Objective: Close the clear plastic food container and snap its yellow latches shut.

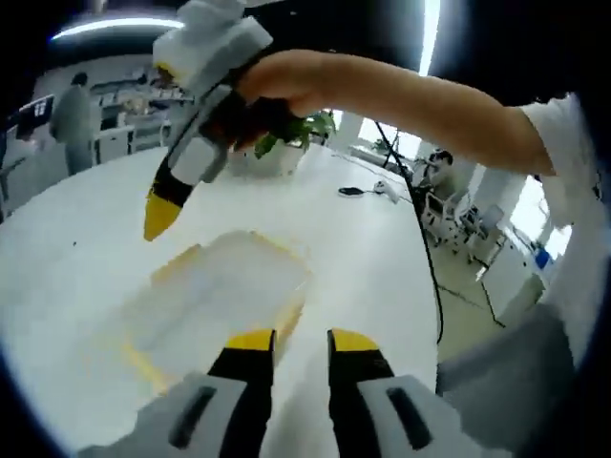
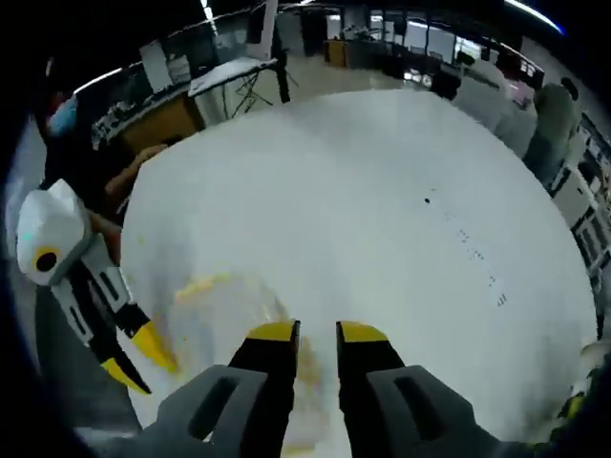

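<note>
The clear plastic container (image 1: 224, 296) lies on the white table (image 1: 363, 258), blurred, with yellow latches (image 1: 288, 320) along its edges. I cannot tell whether its lid is pressed down. My left gripper (image 1: 304, 343) hovers just above the container's near edge, its jaws slightly apart and holding nothing. A hand holds my right gripper (image 1: 160, 215) above the container's far left corner, its yellow tip pointing down and clear of the container. In the right gripper view the right gripper (image 2: 317, 332) stands narrowly open over the container (image 2: 220, 310), and the left gripper (image 2: 138, 358) reaches in from the left with its tips apart.
A potted plant (image 1: 291, 138) stands at the table's far side, with a black cable and small items (image 1: 368, 189) beyond it. Desks, chairs and a person (image 1: 72, 119) surround the table. Wide bare tabletop (image 2: 382, 210) stretches ahead in the right gripper view.
</note>
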